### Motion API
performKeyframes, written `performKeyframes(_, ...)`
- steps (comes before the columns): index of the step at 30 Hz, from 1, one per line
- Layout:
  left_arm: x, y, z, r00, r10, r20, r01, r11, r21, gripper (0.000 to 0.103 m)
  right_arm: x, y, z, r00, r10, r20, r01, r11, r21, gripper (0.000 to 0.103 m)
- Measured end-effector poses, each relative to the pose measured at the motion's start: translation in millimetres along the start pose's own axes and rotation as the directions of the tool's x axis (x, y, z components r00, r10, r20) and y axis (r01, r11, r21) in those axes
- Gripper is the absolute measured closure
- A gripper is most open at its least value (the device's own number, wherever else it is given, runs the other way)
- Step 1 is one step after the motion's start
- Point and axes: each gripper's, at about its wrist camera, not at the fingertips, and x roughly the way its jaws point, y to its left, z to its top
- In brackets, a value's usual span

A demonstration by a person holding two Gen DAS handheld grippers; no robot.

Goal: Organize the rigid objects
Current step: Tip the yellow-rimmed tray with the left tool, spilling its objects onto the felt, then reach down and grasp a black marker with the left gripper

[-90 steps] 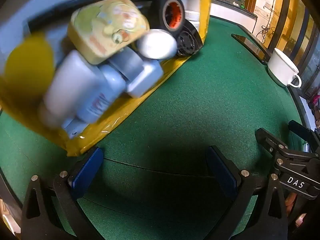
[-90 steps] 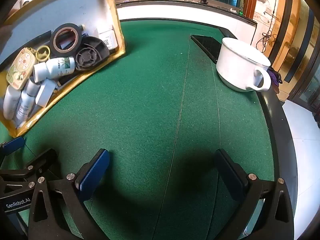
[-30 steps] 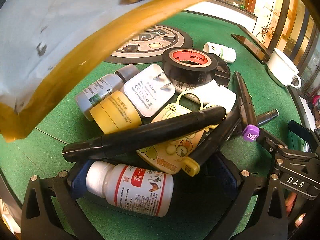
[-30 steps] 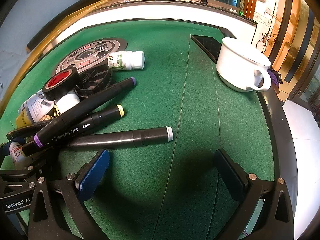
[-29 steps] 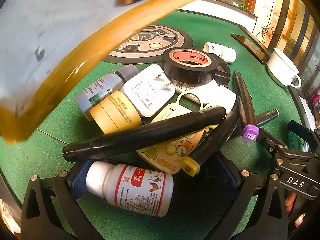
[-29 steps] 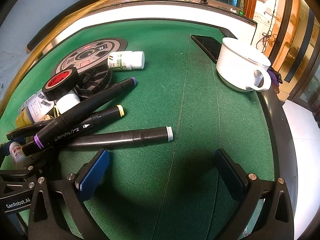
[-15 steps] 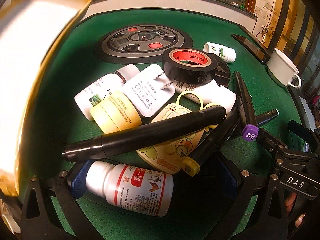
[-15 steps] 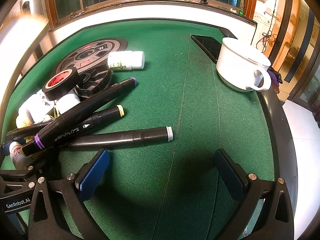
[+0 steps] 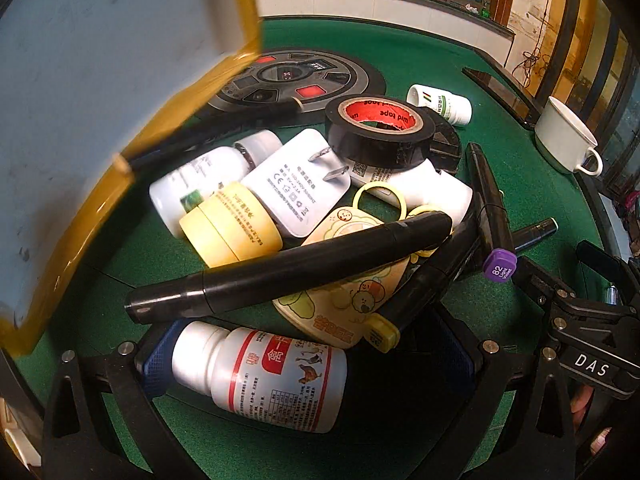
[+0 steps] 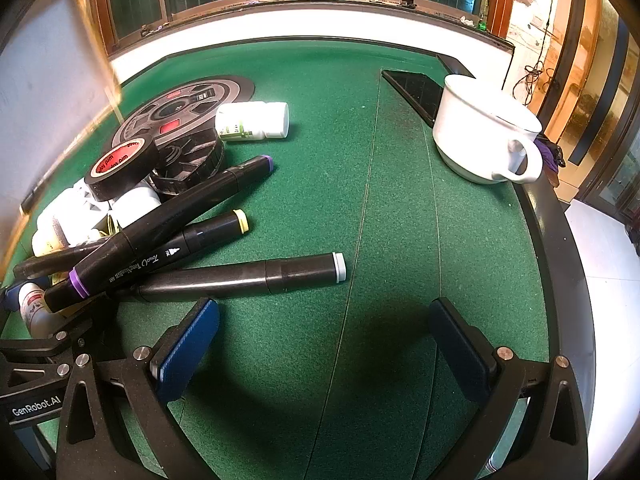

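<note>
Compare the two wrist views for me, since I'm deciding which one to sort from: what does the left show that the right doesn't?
Only the left wrist view shows the white plug adapter, the yellow jar and the red-labelled bottle lying whole between the open left gripper.

Only the right wrist view shows the grey-capped marker full length, and bare felt between the open right gripper.

Both show the black tape roll, the purple-capped marker, the white cup and the yellow-edged tray.
</note>
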Motion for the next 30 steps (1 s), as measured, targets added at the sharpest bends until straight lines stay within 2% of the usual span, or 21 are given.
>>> performKeyframes(30,-0.3,-0.7,-0.9,1.000,0.000,0.000,0.000,1.000,0.000,0.000,1.5,-0.2,-0.8,1.000,0.012,-0.004,-0.012,1.000,-0.015,0.001)
